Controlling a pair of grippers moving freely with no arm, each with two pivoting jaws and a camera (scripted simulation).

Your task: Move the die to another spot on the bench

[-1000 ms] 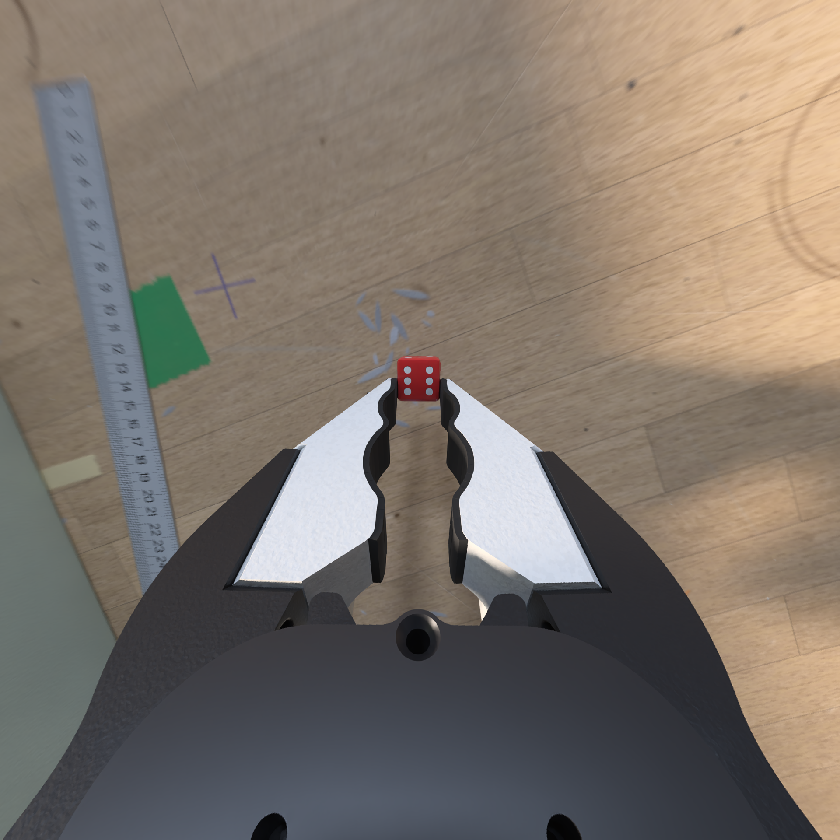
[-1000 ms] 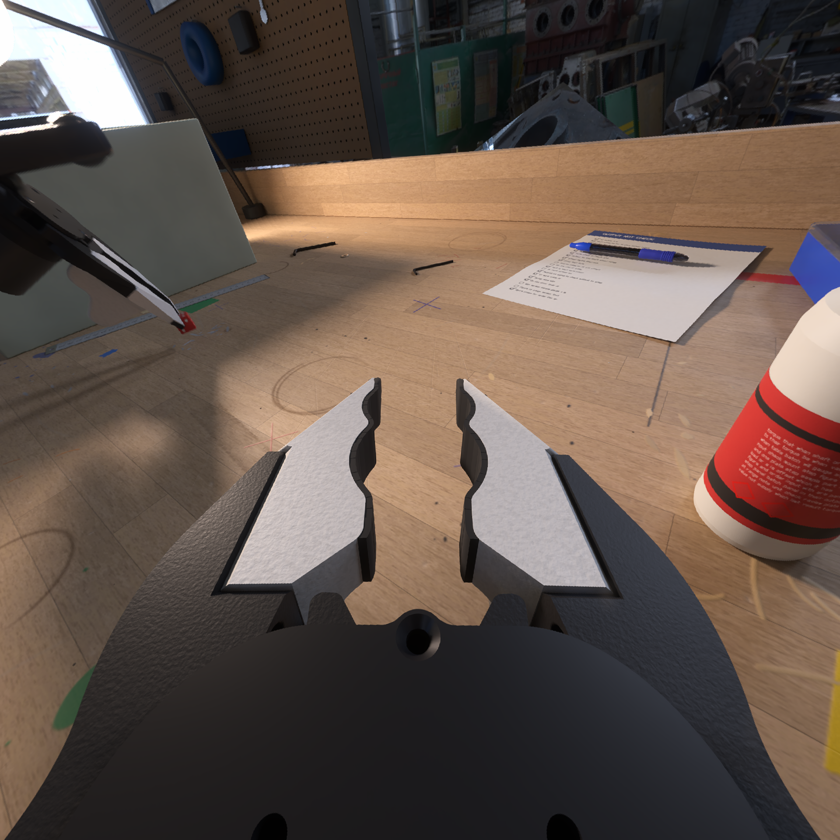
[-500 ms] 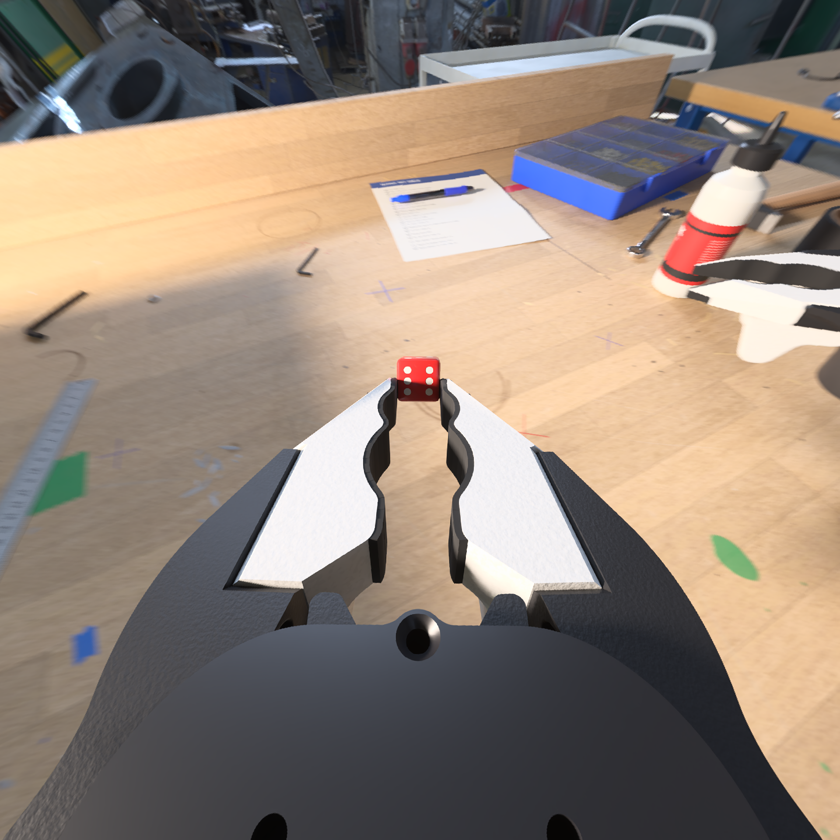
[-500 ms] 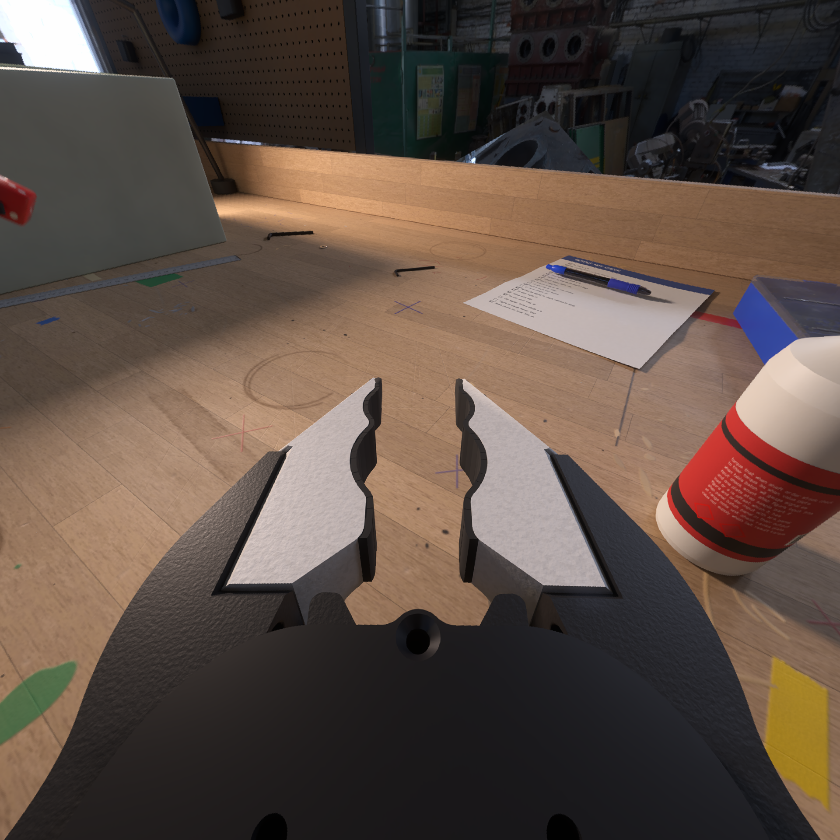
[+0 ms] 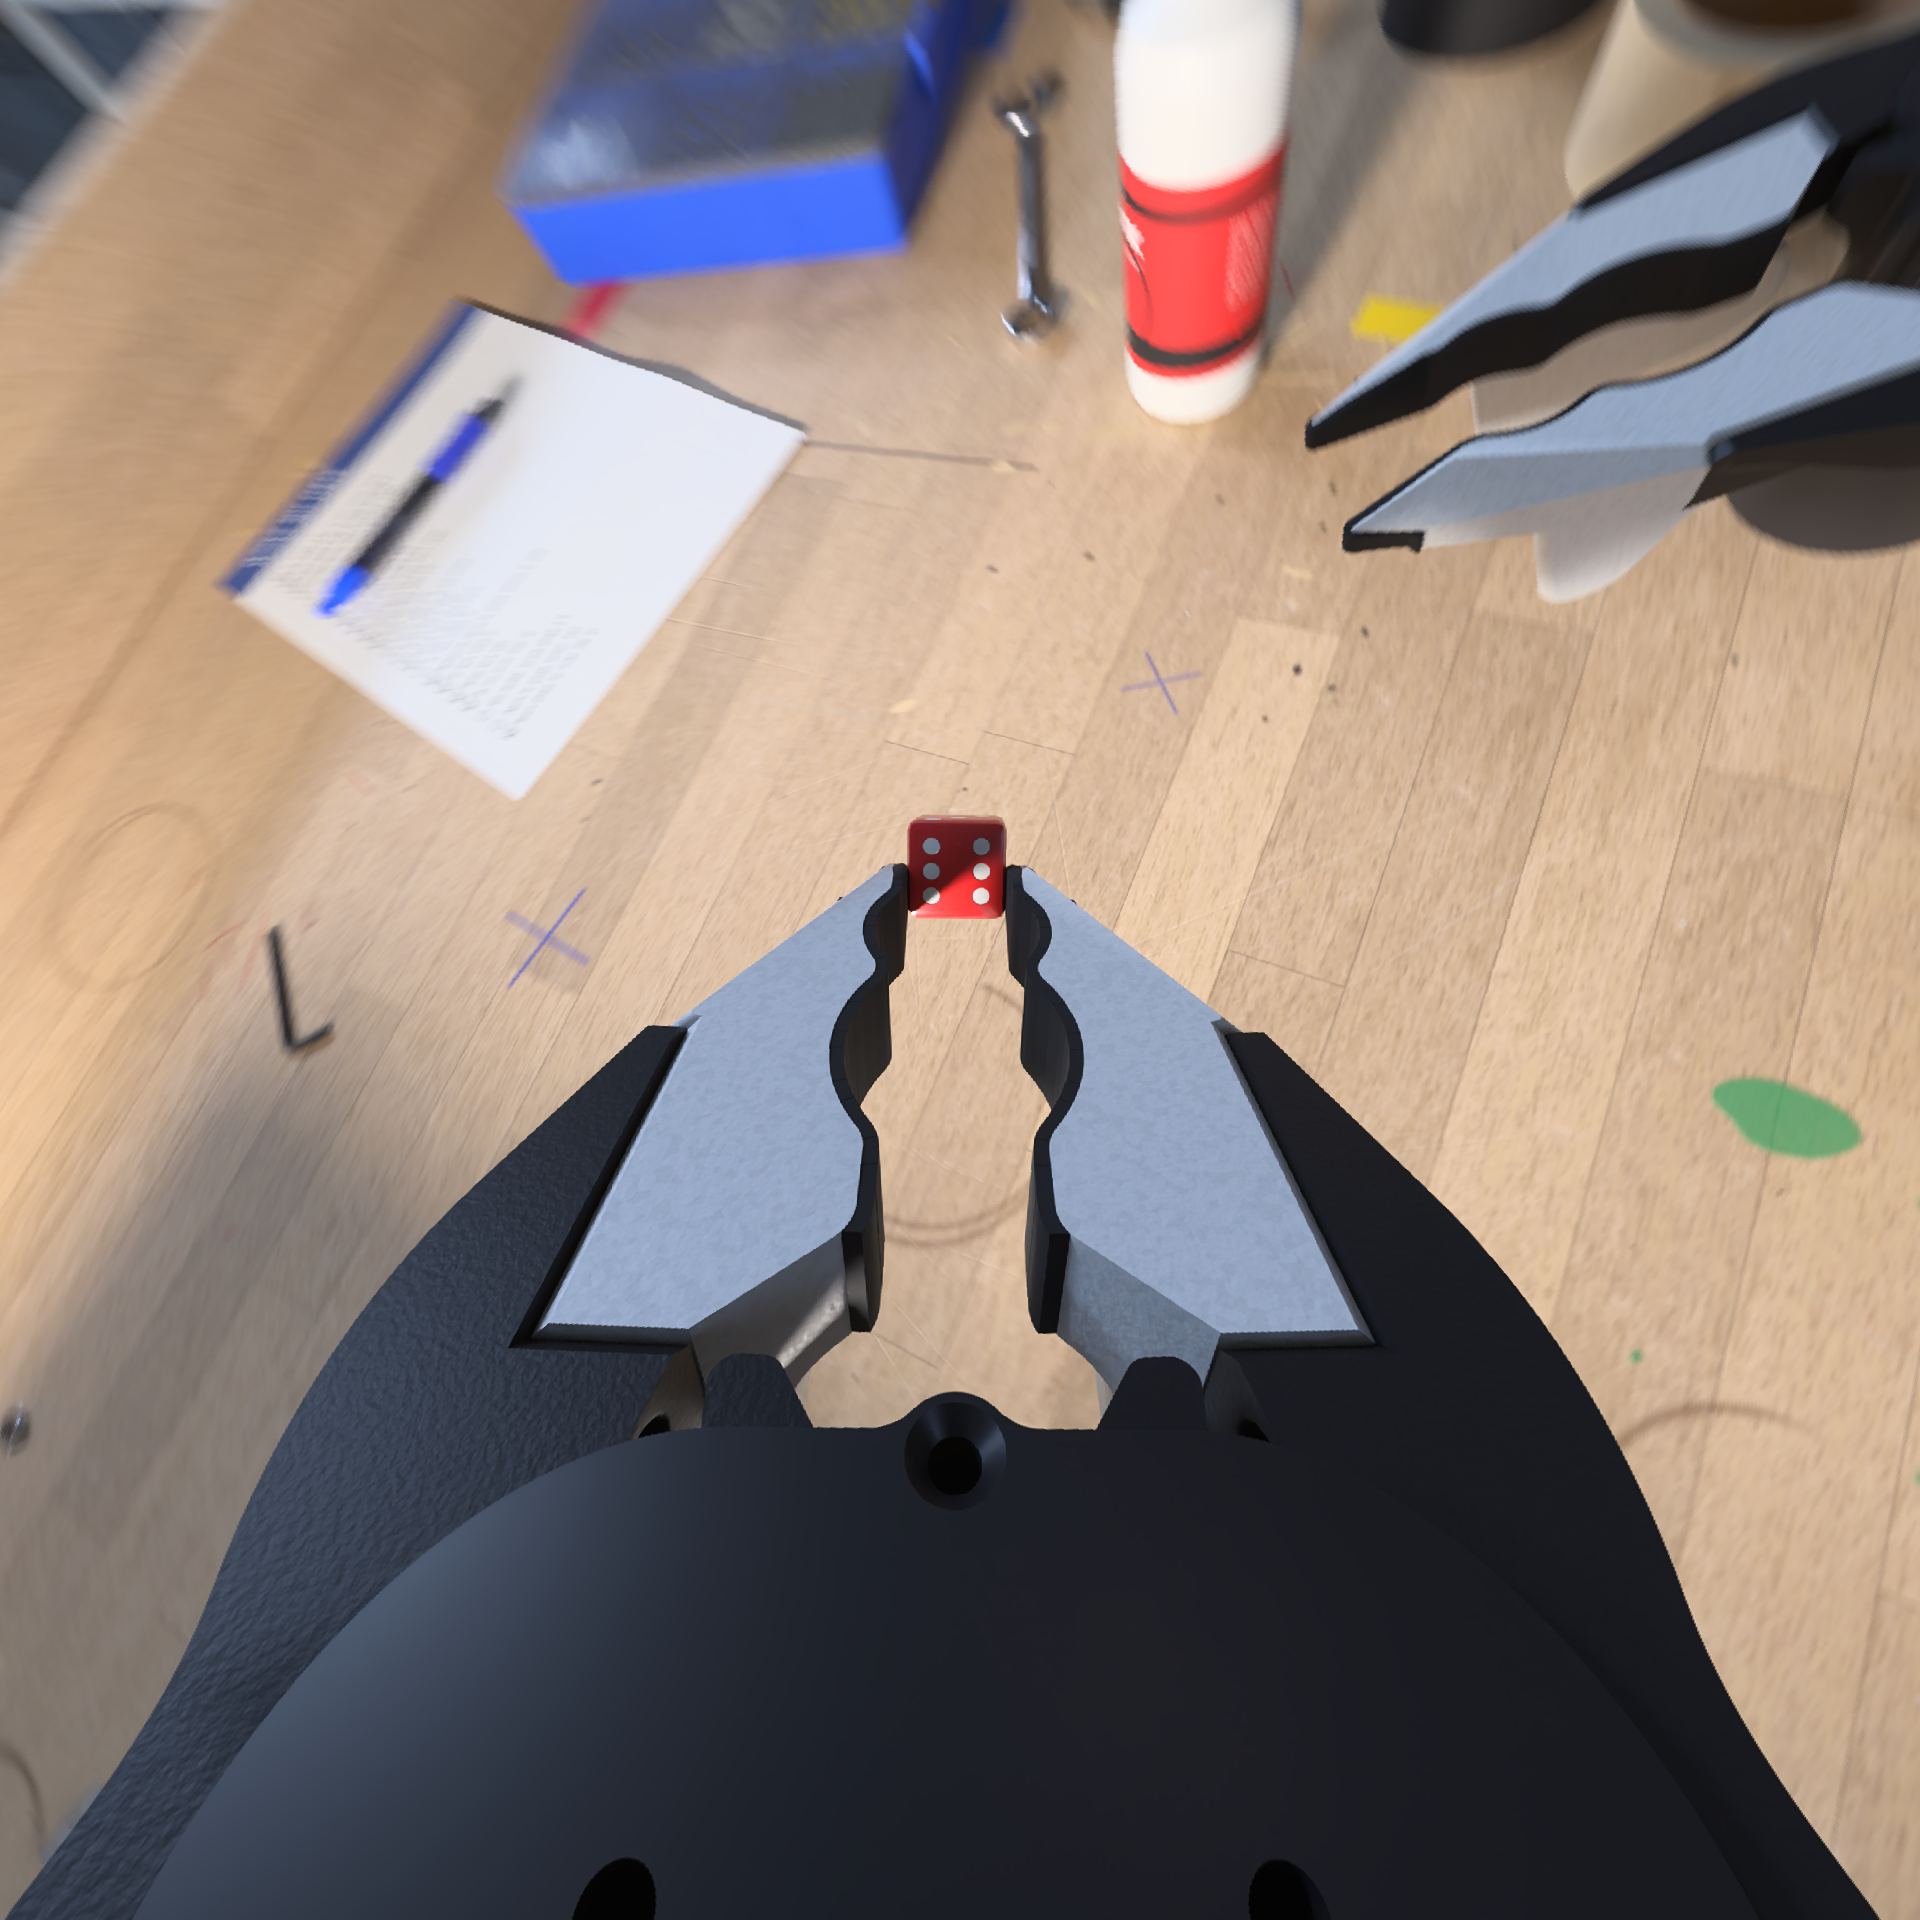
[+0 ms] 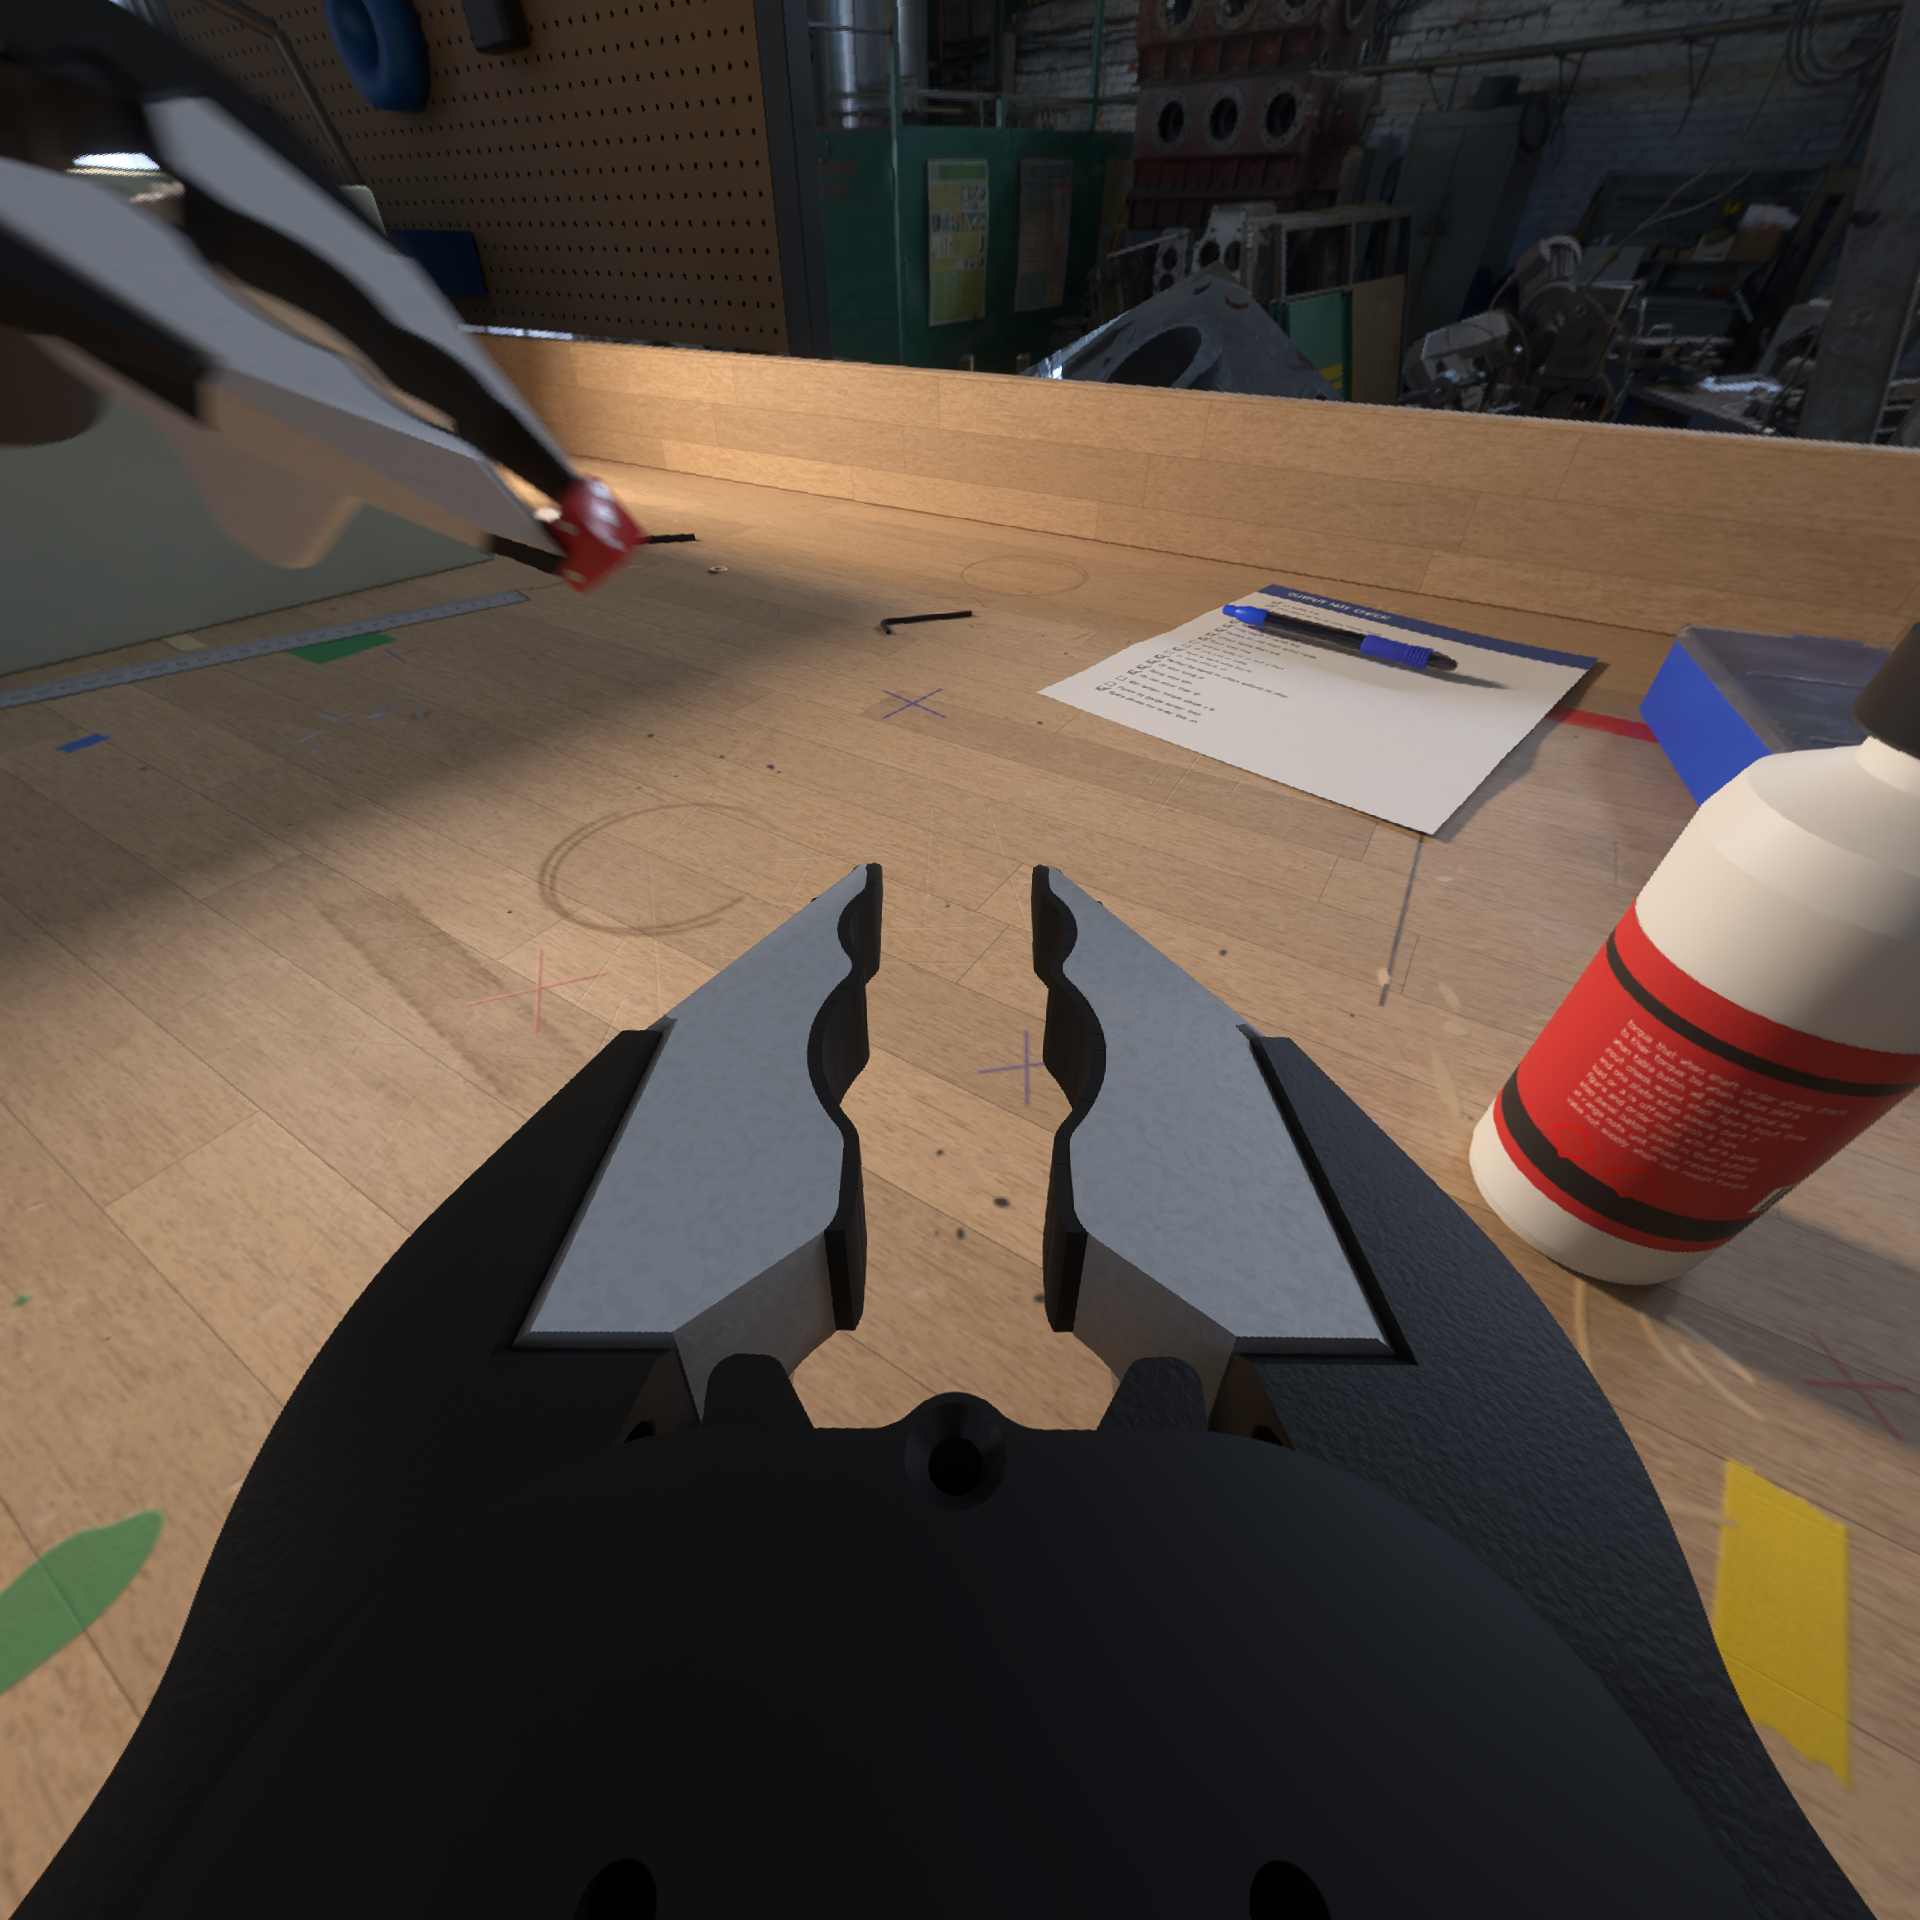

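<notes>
My left gripper [image 5: 956, 883] is shut on the red die [image 5: 956, 868], pinched between its fingertips and held in the air above the wooden bench [image 5: 1455, 935]. In the right wrist view the left gripper [image 6: 561, 540] comes in from the upper left with the die [image 6: 594, 535] at its tip, well above the bench. My right gripper [image 6: 956, 883] is open and empty, low over the bench; it also shows at the upper right of the left wrist view [image 5: 1340, 488].
A white and red glue bottle [image 6: 1714, 1039] stands to the right. A sheet of paper [image 6: 1340, 717] with a blue pen [image 6: 1340, 639] lies beyond. A blue box [image 5: 717, 156], a spanner [image 5: 1029, 208], a hex key [image 5: 291, 987], a steel ruler [image 6: 260, 649] and a green panel [image 6: 156, 561] are around.
My left gripper has carried the die up and to the right, away from the ruler and towards the middle of the bench, and now tilts downward. My right gripper has stayed open and shifted slightly.
</notes>
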